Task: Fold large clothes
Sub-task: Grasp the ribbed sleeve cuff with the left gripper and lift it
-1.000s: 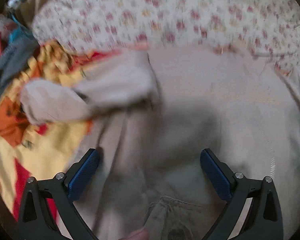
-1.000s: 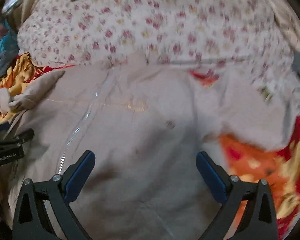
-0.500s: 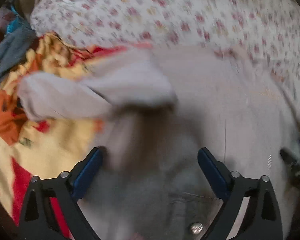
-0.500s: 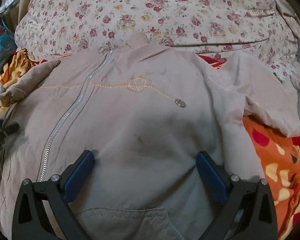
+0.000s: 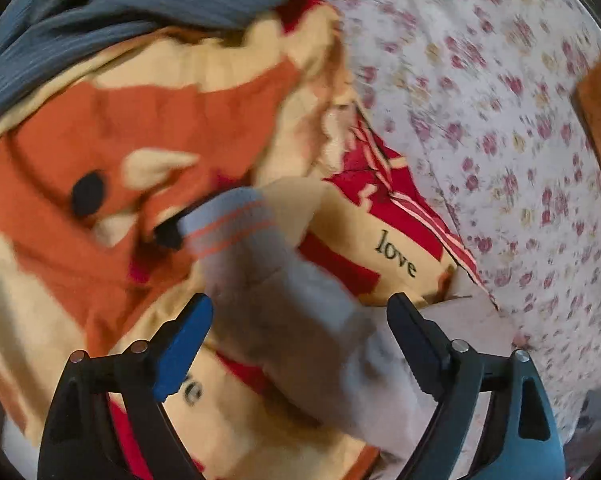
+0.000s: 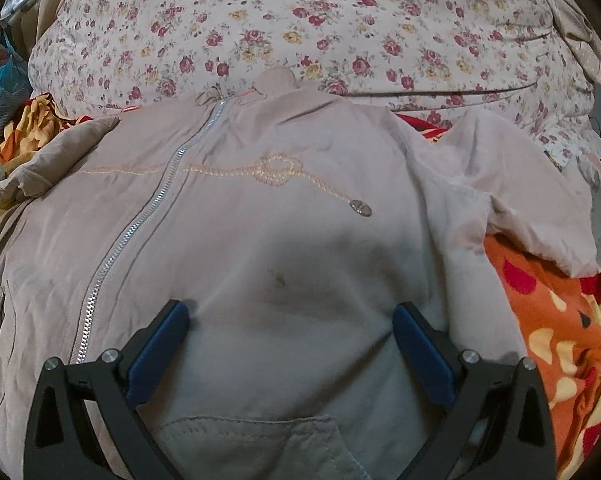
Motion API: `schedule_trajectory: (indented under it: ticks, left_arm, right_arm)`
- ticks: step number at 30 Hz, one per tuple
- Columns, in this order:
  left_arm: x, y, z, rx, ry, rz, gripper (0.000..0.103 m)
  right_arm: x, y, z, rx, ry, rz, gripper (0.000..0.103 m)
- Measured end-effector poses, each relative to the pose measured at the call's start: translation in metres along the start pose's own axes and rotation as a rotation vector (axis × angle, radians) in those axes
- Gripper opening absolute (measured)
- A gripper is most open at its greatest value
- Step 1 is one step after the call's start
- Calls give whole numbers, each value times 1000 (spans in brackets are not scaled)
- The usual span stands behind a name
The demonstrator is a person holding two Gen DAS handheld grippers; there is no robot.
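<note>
A beige zip-up jacket (image 6: 260, 216) lies spread front-up on a bed, its zipper (image 6: 140, 216) running down the left side. Its right sleeve (image 6: 520, 200) lies crumpled at the right. My right gripper (image 6: 290, 320) is open above the jacket's lower front, holding nothing. In the left wrist view, the jacket's left sleeve (image 5: 284, 304) with a grey, orange-striped cuff (image 5: 228, 220) lies on the blanket. My left gripper (image 5: 300, 320) is open, its jaws on either side of the sleeve, blurred by motion.
An orange, red and yellow cartoon blanket (image 5: 120, 140) printed with "love" covers the bed, also at the right in the right wrist view (image 6: 560, 320). A floral quilt (image 6: 300, 20) lies behind the jacket. A grey-blue ribbed garment (image 5: 120, 0) sits beyond the blanket.
My left gripper has swung left off the jacket body to the left sleeve and its cuff. My right gripper has stayed almost still over the jacket front.
</note>
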State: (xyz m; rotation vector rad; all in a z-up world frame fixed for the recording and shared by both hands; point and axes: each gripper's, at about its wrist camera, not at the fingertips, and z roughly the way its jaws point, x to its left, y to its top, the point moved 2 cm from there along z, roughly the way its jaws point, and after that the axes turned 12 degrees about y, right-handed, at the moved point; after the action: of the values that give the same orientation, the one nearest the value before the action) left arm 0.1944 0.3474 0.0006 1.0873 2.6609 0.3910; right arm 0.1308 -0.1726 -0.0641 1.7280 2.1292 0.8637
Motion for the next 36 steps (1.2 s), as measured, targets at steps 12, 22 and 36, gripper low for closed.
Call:
schedule_trajectory:
  ticks: [12, 22, 36]
  left_arm:
    - [55, -42, -14, -18, 1, -79, 15]
    - [14, -16, -139, -489, -66, 97, 2]
    - [-341, -232, -146, -334, -573, 709, 2]
  right_arm:
    - [0, 2, 1, 0, -3, -3, 103]
    - [-37, 1, -67, -32, 2, 96, 94]
    - [-121, -24, -111, -60, -118, 240, 94]
